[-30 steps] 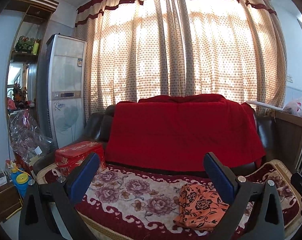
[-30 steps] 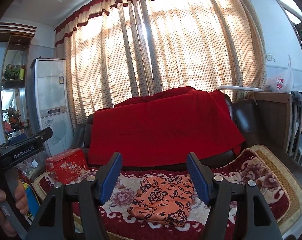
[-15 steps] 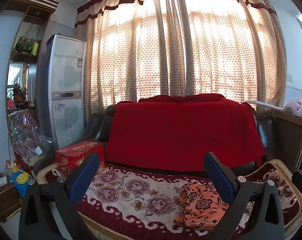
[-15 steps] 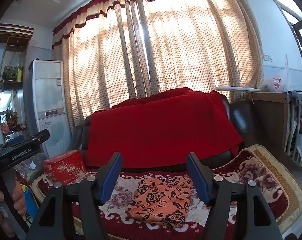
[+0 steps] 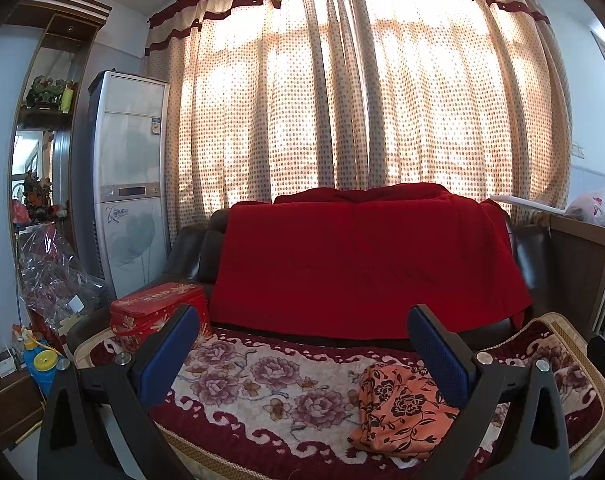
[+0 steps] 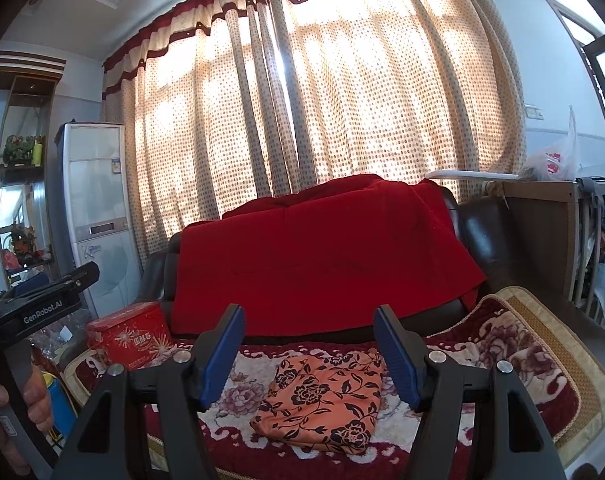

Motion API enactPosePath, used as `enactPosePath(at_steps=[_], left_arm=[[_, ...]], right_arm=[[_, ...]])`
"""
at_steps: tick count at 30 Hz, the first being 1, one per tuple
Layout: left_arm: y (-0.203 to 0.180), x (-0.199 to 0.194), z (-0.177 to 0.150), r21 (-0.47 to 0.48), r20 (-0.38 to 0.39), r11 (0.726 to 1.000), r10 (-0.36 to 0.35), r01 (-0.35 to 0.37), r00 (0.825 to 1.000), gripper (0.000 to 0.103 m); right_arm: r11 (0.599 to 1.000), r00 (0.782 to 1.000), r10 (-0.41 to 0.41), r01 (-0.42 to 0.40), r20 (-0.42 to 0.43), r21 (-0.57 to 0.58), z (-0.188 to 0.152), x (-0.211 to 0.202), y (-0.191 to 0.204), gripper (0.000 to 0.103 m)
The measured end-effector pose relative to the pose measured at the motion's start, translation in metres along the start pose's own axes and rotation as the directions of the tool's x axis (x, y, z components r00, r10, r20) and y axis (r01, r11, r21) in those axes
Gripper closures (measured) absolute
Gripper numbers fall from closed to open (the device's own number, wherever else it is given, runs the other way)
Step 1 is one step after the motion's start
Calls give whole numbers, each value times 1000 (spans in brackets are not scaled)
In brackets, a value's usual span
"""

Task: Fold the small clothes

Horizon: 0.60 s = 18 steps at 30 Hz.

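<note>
The orange flowered cloth (image 6: 322, 396) lies bunched or folded on the sofa (image 6: 514, 344), and your 2 grippers, left gripper (image 5: 306, 354) and right gripper (image 6: 308, 354), hang above it, jaws apart, holding nothing.

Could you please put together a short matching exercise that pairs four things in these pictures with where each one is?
Things:
1. orange floral garment
2. red blanket
3. red gift box
4. white plastic bag

Places:
A. draped over the sofa's backrest
B. on top of the wooden cabinet, at the right
C. lying on the flowered seat cover, ahead of the right tongs
D. at the left end of the sofa seat

Pairs: 1-C, 2-A, 3-D, 4-B
</note>
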<state>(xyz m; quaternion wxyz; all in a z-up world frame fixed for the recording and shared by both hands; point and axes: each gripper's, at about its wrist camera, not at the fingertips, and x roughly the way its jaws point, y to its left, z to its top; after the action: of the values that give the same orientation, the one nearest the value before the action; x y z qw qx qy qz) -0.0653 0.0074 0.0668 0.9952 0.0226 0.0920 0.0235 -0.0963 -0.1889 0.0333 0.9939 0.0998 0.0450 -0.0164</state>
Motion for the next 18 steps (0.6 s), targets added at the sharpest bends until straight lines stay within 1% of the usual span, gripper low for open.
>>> enactPosePath(at_steps=[8,18], left_arm=[[-3,4,0,2,-4,1000,-4,4,1000,0],[-8,28,-9,11,-45,1000,-12,13,999,0]], right_arm=[[1000,1000,-12,12,6,0,0,0,-3,33],[1000,999,-26,26,-20,2,-7,16,-9,33]])
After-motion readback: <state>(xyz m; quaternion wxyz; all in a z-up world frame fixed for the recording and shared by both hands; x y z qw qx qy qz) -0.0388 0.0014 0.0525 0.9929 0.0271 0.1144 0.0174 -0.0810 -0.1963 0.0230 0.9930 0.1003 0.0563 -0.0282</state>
